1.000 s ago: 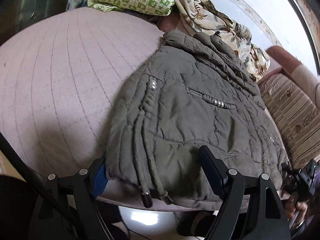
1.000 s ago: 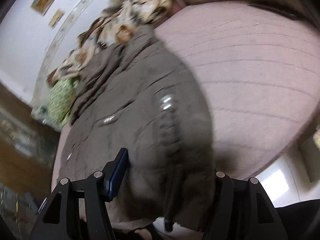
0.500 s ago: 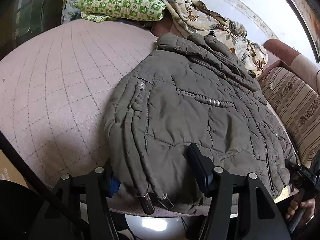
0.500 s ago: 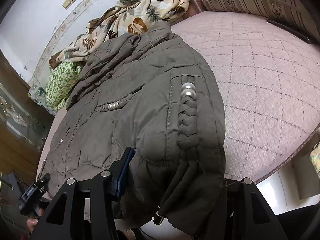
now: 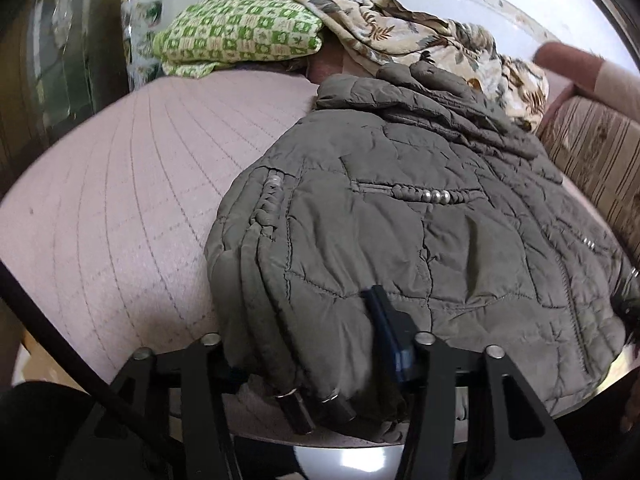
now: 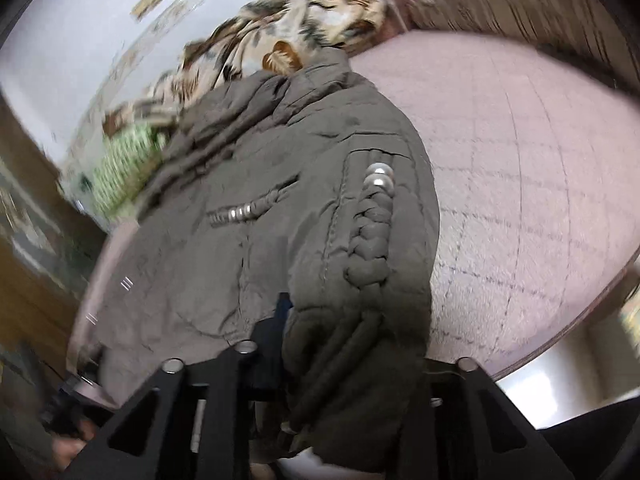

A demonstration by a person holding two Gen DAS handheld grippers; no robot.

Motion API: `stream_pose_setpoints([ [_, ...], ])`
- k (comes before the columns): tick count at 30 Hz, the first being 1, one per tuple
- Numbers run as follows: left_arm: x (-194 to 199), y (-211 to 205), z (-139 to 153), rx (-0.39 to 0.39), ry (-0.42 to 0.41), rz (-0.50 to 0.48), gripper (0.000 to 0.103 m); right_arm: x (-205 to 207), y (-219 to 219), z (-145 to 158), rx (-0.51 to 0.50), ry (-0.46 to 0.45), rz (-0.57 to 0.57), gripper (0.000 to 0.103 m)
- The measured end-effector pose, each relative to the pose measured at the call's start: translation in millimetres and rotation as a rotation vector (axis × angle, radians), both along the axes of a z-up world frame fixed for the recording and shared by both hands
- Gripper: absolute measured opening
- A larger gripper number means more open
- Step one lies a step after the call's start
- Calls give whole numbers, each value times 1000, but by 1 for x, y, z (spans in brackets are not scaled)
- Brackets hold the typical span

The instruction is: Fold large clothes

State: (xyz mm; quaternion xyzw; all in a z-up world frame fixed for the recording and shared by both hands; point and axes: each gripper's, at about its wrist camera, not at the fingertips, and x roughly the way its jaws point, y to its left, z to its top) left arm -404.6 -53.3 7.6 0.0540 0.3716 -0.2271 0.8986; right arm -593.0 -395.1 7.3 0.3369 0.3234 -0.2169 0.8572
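On my left, the left gripper has narrowed its jaws since a second ago and now pinches the hem of the padded jacket, which lies flat on the pink bed cover. The right gripper has likewise closed on the other hem corner, so I judge both holds ready for the fold.

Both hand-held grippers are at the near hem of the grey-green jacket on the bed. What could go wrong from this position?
1. The jacket is thick and puffy; the left hand-held gripper spans only a bunched hem, so fabric may slip out on lifting.
2. The drawcords' metal tips hang between the fingers and could catch.
3. The hem overhangs the bed edge, so the jacket might slide off.
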Motion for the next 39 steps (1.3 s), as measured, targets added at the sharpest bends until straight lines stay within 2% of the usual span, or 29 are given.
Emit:
stream_pose_setpoints([
  [3,-6,-7,3,48,-49,-9,38,2,2,0,-36,20,3,23],
  [11,-10,-16,4,119,-87,-15,37,1,-2,-5,-41,19,6,23],
  [27,-14,-18,4,144,-106,-16,36,-3,-2,-3,-44,9,7,23],
  [35,-19,-19,9,152,-130,-20,31,-10,-4,3,-24,-42,3,21],
  [39,-24,-16,18,133,-168,-27,27,-14,-1,15,-47,-90,12,19],
])
